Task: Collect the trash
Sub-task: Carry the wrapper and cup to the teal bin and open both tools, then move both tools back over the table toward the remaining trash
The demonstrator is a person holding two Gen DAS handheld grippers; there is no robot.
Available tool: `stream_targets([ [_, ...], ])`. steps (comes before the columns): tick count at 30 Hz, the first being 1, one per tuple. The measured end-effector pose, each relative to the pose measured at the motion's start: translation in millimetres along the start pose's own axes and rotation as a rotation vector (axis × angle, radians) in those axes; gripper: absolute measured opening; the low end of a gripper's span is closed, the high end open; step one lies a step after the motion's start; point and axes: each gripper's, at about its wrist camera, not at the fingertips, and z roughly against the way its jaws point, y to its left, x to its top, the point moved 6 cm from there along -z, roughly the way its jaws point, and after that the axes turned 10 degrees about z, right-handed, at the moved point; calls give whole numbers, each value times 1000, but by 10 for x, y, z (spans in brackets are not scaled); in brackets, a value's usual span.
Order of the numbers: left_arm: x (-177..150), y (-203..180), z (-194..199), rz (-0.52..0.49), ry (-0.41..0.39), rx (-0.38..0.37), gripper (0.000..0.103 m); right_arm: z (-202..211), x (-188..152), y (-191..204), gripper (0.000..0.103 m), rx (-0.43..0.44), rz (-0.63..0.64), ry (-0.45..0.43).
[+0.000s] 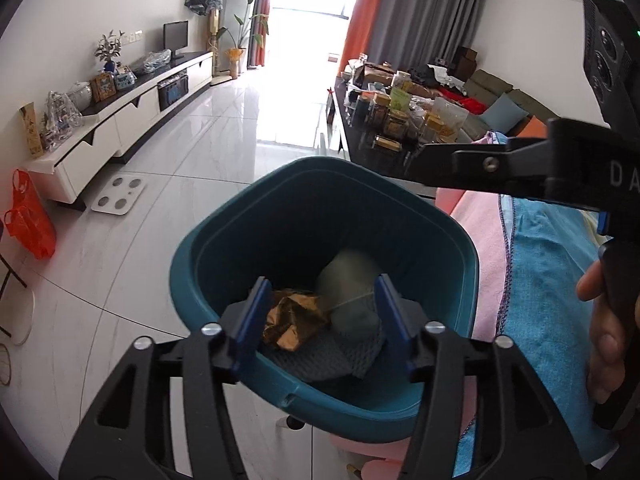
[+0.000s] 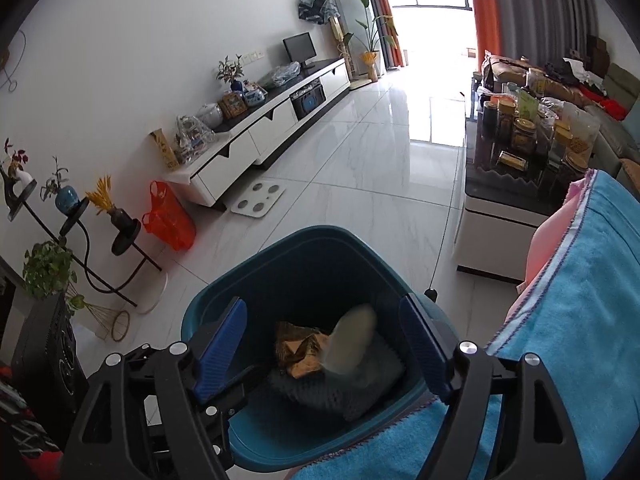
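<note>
A teal trash bin [image 1: 192, 256] stands on the white floor beside a cloth-covered surface; it also shows in the right wrist view [image 2: 256, 264]. Inside lie a crumpled gold-brown wrapper [image 1: 294, 320] [image 2: 298, 346], a grey foam net [image 1: 352, 354] [image 2: 352, 396] and a pale blurred piece [image 1: 348, 276] [image 2: 352, 338] that looks to be in motion. My left gripper [image 1: 320, 328] is open and empty over the bin's near rim. My right gripper [image 2: 324, 356] is open and empty over the bin; its body shows in the left wrist view [image 1: 500, 168], its fingertips hidden there.
A blue towel [image 2: 580, 292] over pink cloth [image 1: 486, 240] lies right of the bin. A coffee table [image 2: 504, 200] crowded with jars stands behind. A white TV cabinet [image 2: 256, 144], a scale [image 2: 259, 198], an orange bag [image 2: 168, 218] and plant stands [image 2: 80, 240] line the left wall.
</note>
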Motion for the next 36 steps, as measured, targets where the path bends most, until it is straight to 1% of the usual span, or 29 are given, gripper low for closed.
stream_targets([
  [1, 16, 16, 32, 8, -11, 1, 68, 35, -2, -15, 77, 1, -10, -8],
  [2, 13, 38, 67, 14, -21, 4, 72, 64, -1, -48, 78, 1, -18, -15],
  [4, 62, 69, 148, 32, -52, 21, 85, 177, -5, -98, 79, 7, -36, -42],
  [5, 68, 88, 208, 41, -65, 22, 87, 226, -7, -120, 81, 9, -45, -54],
  [7, 117, 120, 352, 65, -99, 27, 97, 399, -25, -165, 83, 3, -56, -96],
  [10, 166, 136, 588, 82, -141, 14, 97, 685, -85, -227, 90, -25, -56, -162],
  [14, 245, 75, 863, 92, -178, 3, 97, 1058, -214, -283, 96, -62, -53, -235],
  [16, 242, 35, 996, 94, -200, -4, 97, 1234, -326, -316, 96, -84, -56, -265],
  [18, 271, -56, 1136, 96, -222, -29, 97, 1427, -472, -353, 96, -117, -58, -297],
  [21, 269, -299, 1308, 86, -248, -74, 97, 1723, -713, -433, 96, -184, -67, -331],
  [27, 222, -816, 1585, 20, -283, -157, 97, 2174, -1156, -584, 96, -318, -99, -376],
  [31, 96, -1221, 1681, -43, -286, -213, 97, 2410, -1434, -698, 96, -408, -117, -390],
  [36, -109, -1734, 1712, -123, -259, -281, 97, 2641, -1787, -828, 96, -516, -155, -392],
])
